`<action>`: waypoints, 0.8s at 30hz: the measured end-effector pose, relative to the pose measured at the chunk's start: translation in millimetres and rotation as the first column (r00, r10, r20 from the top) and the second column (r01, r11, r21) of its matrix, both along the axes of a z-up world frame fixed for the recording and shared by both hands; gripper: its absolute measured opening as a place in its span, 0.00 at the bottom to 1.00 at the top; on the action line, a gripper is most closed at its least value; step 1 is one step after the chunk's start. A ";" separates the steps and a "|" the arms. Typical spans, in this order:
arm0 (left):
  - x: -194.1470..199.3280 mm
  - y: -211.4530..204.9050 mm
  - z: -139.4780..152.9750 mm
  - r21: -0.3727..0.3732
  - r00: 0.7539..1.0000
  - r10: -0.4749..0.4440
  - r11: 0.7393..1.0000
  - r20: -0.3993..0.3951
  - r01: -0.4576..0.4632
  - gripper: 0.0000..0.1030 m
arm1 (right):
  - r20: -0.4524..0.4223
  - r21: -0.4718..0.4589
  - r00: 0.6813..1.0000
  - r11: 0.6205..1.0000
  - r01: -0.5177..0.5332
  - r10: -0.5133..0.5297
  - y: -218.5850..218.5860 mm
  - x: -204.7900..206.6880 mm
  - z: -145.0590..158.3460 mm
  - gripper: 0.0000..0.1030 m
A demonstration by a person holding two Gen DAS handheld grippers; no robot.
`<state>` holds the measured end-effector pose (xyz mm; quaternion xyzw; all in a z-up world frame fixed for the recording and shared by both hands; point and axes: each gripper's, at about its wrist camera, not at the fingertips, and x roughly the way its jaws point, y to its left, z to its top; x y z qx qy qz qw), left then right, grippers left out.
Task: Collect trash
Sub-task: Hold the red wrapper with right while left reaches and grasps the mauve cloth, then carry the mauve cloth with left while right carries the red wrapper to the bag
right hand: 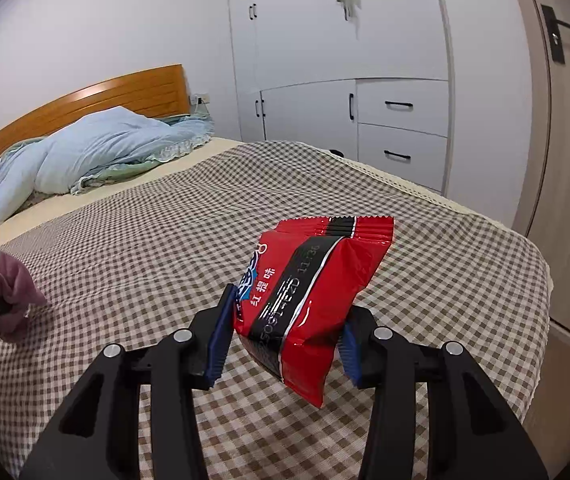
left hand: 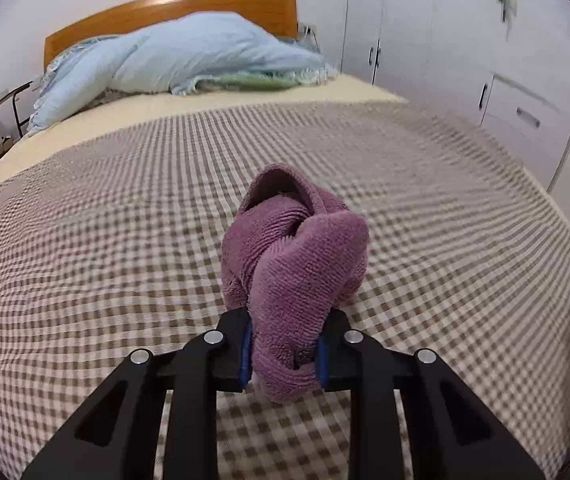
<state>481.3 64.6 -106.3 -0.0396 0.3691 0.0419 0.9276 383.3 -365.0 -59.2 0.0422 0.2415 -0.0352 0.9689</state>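
A crumpled purple terry cloth [left hand: 293,272] is clamped in the left gripper [left hand: 285,354] jaws, a glossy red snack packet [right hand: 309,300] in the right gripper [right hand: 285,344], both lifted above the checked bedspread [right hand: 145,240] at 12 o'clock, presumably for disposal.

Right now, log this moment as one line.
left hand-held gripper: shut on purple towel | right hand-held gripper: shut on red snack packet | both above checked bedspread
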 end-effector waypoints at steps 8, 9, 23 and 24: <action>-67.4 1.3 47.4 -0.092 0.993 -0.030 0.995 0.113 0.041 0.20 | 0.052 -0.075 0.995 0.994 -0.075 0.079 17.8 -26.7 4.4 0.44; -72.5 1.4 52.0 -0.098 0.992 -0.030 0.994 0.123 0.042 0.20 | 0.061 -0.085 0.994 0.992 -0.090 0.096 19.8 -32.7 5.8 0.44; -194.7 -39.3 107.7 -0.023 0.969 -0.070 0.997 0.237 0.077 0.20 | 0.109 -0.089 0.967 0.971 -0.220 0.230 26.2 -90.3 20.6 0.44; -202.5 -44.7 110.6 -0.015 0.968 -0.080 0.996 0.237 0.086 0.20 | 0.115 -0.092 0.963 0.968 -0.233 0.243 27.4 -97.3 21.7 0.44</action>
